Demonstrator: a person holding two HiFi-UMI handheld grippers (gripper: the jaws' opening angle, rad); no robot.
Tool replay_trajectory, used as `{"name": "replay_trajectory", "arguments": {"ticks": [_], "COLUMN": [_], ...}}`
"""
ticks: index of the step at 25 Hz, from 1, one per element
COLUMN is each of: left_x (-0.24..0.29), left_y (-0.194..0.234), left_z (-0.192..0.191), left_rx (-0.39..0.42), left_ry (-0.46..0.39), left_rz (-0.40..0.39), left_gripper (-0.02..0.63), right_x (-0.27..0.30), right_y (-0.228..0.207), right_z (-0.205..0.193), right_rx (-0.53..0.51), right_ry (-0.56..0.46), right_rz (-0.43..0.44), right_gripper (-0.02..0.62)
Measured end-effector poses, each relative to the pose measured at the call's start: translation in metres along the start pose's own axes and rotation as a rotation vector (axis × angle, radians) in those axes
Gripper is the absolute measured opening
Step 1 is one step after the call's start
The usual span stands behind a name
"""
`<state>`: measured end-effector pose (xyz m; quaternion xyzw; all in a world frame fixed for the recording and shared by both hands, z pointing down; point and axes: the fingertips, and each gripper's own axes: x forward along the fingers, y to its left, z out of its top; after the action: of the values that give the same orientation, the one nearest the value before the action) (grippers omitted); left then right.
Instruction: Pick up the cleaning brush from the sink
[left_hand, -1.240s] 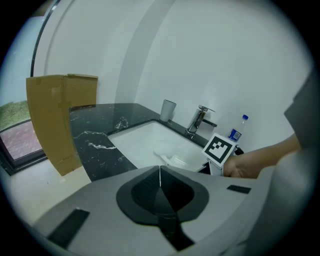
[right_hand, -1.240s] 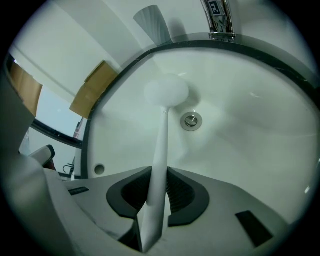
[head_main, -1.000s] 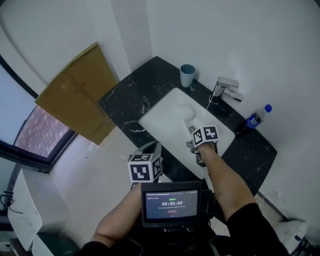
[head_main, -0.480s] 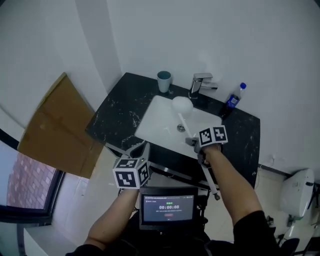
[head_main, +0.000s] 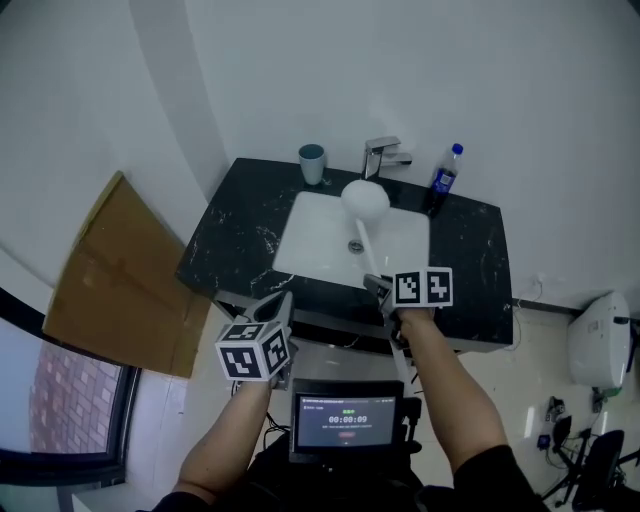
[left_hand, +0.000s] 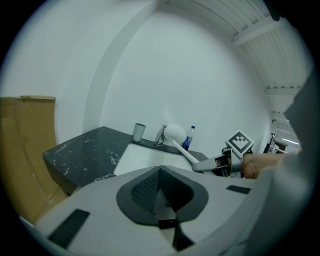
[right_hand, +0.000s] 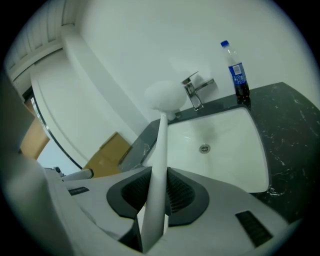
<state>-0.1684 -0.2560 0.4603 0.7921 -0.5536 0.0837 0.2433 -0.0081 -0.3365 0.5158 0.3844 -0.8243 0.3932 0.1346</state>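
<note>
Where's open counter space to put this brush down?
The dark counter left of the sink, in front of the cup, is bare. So is the stretch right of the sink. Crowded along the back: cup, faucet, bottle.

A black, white-veined counter (head_main: 240, 235) is seen across the middle of the head view, set against the white wall, and a white rectangular sink (head_main: 400, 262) with a round drain (head_main: 355, 245) is sunk into its centre. Along the counter's upper edge, a grey-blue cup (head_main: 312, 163) is stood upright at the sink's upper left corner, a chrome faucet (head_main: 383, 155) is mounted just right of it, and a dark bottle (head_main: 443, 180) with a blue cap is stood upright further right. Cardboard (head_main: 110, 270) is stood on the pale floor (head_main: 540, 350) at the frame's left, against the wall.
</note>
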Motion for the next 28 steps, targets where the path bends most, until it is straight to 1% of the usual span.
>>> {"name": "replay_trajectory", "arguments": {"ticks": [3,5,11,14,16,19,22,25,28], "left_x": [-0.02,-0.032,-0.068,-0.081,-0.092,-0.111,-0.135,-0.165,-0.183], "left_y": [-0.003,-0.003,0.005,0.016,0.026,0.039,0.049,0.042,0.019], "left_z": [0.004,0.012,0.034,0.042,0.044,0.046,0.056,0.07,0.081], "left_rx": [0.025,0.034,0.132,0.175,0.19,0.211,0.185,0.212,0.254], "left_ry": [-0.034,-0.062,-0.126,-0.156,-0.163,-0.172,-0.193,-0.224,-0.257], "left_rz": [0.018,0.013,-0.069,-0.125,-0.165,-0.203,-0.217,-0.214,-0.245], "left_gripper": [0.0,0.0,0.0,0.0,0.0,0.0,0.0,0.0,0.0], "right_x": [-0.021,-0.034,-0.066,-0.074,-0.077,-0.083,-0.092,-0.11,-0.137], "right_y": [0.009,0.019,0.07,0.107,0.132,0.162,0.191,0.22,0.24], "right_z": [0.002,0.006,0.0,-0.005,-0.015,-0.029,-0.04,-0.053,-0.058], "right_rx": [-0.02,-0.047,-0.138,-0.175,-0.178,-0.187,-0.198,-0.224,-0.247], "right_ry": [-0.06,-0.104,-0.247,-0.309,-0.364,-0.439,-0.492,-0.532,-0.577], "right_rz": [-0.008,-0.026,-0.097,-0.109,-0.115,-0.156,-0.168,-0.161,-0.169], "right_gripper": [0.057,0.057,0.057,0.057,0.057,0.057,0.057,0.057,0.057]}}
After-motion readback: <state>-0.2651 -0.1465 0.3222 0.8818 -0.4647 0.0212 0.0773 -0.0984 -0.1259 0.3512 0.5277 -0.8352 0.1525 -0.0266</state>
